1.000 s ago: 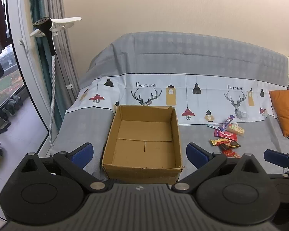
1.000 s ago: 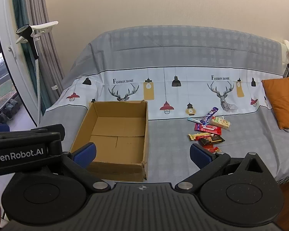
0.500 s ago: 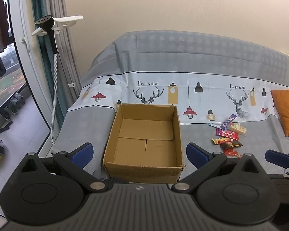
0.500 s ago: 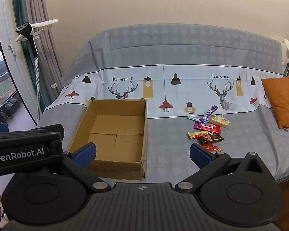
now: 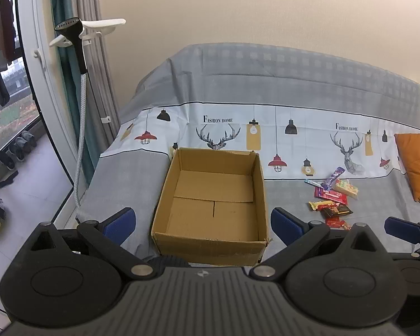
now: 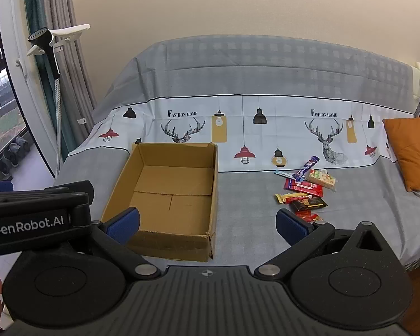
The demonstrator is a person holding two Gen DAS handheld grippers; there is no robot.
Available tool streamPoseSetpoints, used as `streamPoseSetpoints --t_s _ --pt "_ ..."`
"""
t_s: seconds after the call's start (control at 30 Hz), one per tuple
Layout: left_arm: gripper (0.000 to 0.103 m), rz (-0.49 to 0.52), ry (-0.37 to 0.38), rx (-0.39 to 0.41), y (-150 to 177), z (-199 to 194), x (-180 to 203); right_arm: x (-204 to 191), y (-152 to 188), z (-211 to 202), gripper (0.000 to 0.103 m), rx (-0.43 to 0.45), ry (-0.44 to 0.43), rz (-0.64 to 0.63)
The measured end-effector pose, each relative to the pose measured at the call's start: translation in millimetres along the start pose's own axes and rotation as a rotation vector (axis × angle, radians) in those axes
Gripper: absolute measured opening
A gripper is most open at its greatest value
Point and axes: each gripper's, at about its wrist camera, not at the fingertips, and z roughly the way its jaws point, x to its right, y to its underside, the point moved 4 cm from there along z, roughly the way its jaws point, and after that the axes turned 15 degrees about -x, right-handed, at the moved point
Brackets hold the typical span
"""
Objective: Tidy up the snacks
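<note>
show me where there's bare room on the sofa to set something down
Bare grey cover lies between the cardboard box and the snack pile, and again between the pile and the orange cushion. The box floor is bare too. It is crowded only at the pile, where wrappers overlap.

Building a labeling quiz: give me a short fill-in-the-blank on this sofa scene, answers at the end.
1. The cardboard box on the sofa cover holds ____ snacks.
2. The snack pile lies between the box and the ____ cushion.
3. The left gripper and the right gripper both have their jaws ____.
4. The animal printed on the cover is a ____.

Answers: no; orange; open; deer
</note>
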Motion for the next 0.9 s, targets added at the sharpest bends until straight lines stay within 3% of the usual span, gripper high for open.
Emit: streamPoseSetpoints --t_s 0.9 --pt "0.103 -0.012 0.005 -0.010 4.3 -0.3 -4.2 -6.7 1.3 0.7 0.103 -0.007 0.000 -0.009"
